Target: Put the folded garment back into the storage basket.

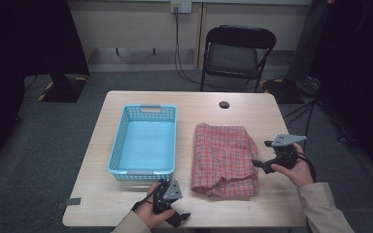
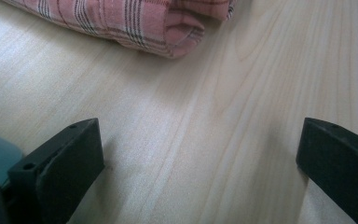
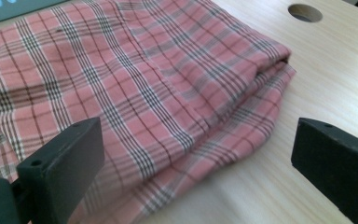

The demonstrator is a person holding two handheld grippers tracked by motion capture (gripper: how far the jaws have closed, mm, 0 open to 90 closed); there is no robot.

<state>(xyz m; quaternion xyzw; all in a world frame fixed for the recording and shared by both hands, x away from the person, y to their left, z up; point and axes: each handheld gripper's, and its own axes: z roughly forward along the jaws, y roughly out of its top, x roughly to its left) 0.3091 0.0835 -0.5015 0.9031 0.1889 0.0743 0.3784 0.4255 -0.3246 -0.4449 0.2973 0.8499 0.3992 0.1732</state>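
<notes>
The folded plaid cloth (image 1: 225, 160) lies on the table (image 1: 126, 204), at three o'clock from the blue basket (image 1: 144, 141), its long axis running twelve to six. We hold the right gripper (image 1: 258, 164) nearer, jaws spread at the cloth's three o'clock edge. Our left gripper (image 1: 184, 216), jaws also spread, waits at seven o'clock, apart from it.

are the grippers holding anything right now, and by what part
Nothing is held. The left gripper is open over bare table; the right gripper is open at the plaid cloth edge.
</notes>
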